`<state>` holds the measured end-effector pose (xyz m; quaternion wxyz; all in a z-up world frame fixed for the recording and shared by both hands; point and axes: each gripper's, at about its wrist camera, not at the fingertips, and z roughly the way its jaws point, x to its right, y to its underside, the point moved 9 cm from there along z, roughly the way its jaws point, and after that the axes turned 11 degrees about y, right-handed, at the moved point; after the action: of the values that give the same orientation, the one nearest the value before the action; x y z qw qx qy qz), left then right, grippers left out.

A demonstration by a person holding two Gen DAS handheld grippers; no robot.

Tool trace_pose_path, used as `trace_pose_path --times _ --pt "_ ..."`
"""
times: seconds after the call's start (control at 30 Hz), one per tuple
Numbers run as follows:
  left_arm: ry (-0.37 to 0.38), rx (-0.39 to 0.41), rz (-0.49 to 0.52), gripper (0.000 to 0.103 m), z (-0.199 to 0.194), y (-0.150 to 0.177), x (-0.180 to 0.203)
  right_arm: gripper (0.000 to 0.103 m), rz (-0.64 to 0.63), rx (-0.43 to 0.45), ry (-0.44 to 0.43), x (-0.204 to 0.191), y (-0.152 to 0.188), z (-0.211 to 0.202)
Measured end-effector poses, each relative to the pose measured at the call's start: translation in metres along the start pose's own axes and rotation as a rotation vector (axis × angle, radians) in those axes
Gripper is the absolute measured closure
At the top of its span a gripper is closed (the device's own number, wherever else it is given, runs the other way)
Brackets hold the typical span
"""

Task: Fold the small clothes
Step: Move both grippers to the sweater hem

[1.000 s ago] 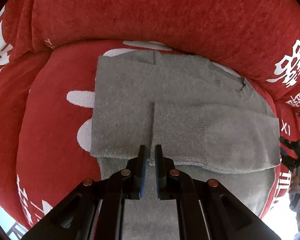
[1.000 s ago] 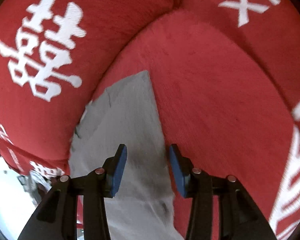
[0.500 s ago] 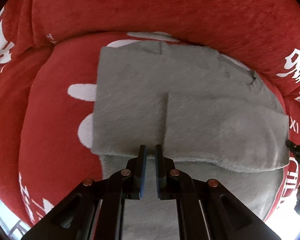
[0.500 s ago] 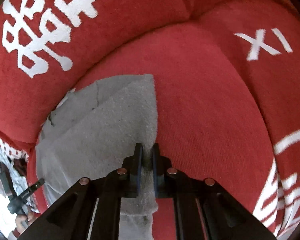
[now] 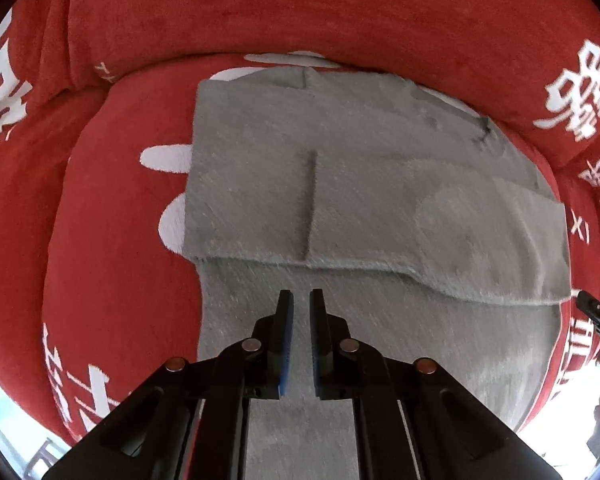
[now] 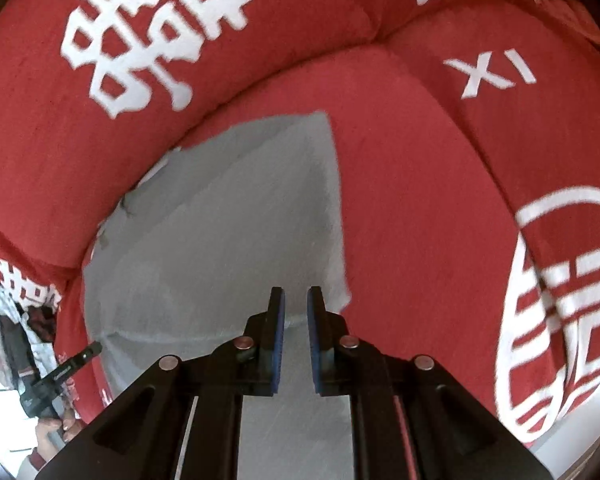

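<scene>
A grey knit garment (image 5: 364, 184) lies partly folded on a red sofa cushion (image 5: 112, 208). Its sleeves and sides are folded in over the middle, and a folded edge (image 5: 340, 266) runs across in front of the left gripper. My left gripper (image 5: 301, 300) hovers over the garment's near part, jaws nearly shut with a narrow gap, holding nothing. The garment also shows in the right wrist view (image 6: 228, 232). My right gripper (image 6: 296, 300) is above its near right edge, jaws nearly shut, holding nothing.
The red sofa backrest (image 5: 300, 12) with white characters rises behind the garment. More red cushions with white print lie to the right (image 6: 500, 128). The other hand-held gripper shows at the view edges (image 5: 598, 316) (image 6: 60, 376).
Both grippers have pulled back from the garment's folded edge. The right gripper went from open to nearly shut. The left gripper was at the fold edge and now is clear of it.
</scene>
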<state>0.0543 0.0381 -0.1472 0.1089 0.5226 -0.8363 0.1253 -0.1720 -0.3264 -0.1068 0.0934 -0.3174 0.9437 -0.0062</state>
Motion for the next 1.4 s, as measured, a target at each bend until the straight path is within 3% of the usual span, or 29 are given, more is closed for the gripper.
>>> trace_pose_path --times 0.23,0.37,0.57,0.6,0.63,0.67,0.7,0.97,1.03,1.1,1.13,1.4 --pt "-0.02 -0.028 0.061 0.093 -0.009 0.017 0.015 0.089 -0.039 -0.041 -0.012 -0.022 0.032 -0.006" --pt "-0.023 -0.058 0.073 0.093 -0.009 0.031 0.018 0.068 -0.081 -0.056 -0.018 -0.037 0.049 -0.008" --pt "-0.021 -0.075 0.062 0.091 -0.005 0.043 0.019 0.066 -0.104 -0.078 -0.044 -0.048 0.068 -0.007" --pt "-0.017 -0.077 0.055 0.058 -0.004 0.045 0.019 0.065 -0.104 -0.085 -0.051 -0.049 0.071 -0.006" --pt "-0.019 -0.078 0.045 0.009 -0.004 0.046 0.019 0.065 -0.104 -0.092 -0.054 -0.05 0.073 -0.004" --pt "-0.034 -0.065 0.034 0.0 -0.006 0.047 0.018 0.065 -0.105 -0.099 -0.057 -0.051 0.075 -0.002" --pt "-0.049 -0.037 0.035 0.0 -0.01 0.046 0.018 0.065 -0.106 -0.108 -0.059 -0.051 0.077 -0.001" --pt "-0.095 -0.064 0.041 0.0 -0.008 0.049 0.029 0.06 -0.12 -0.138 -0.082 -0.048 0.085 0.0" --pt "-0.098 -0.062 0.034 0.0 -0.007 0.052 0.033 0.051 -0.136 -0.131 -0.089 -0.048 0.084 -0.003" --pt "-0.1 -0.06 0.028 0.0 -0.007 0.052 0.036 0.035 -0.149 -0.118 -0.098 -0.048 0.082 -0.006" --pt "-0.101 -0.062 0.024 0.0 -0.007 0.054 0.039 0.033 -0.158 -0.114 -0.102 -0.047 0.081 -0.007" --pt "-0.116 -0.092 -0.056 0.0 -0.007 0.084 0.042 0.031 -0.218 -0.148 -0.137 -0.042 0.087 -0.008"
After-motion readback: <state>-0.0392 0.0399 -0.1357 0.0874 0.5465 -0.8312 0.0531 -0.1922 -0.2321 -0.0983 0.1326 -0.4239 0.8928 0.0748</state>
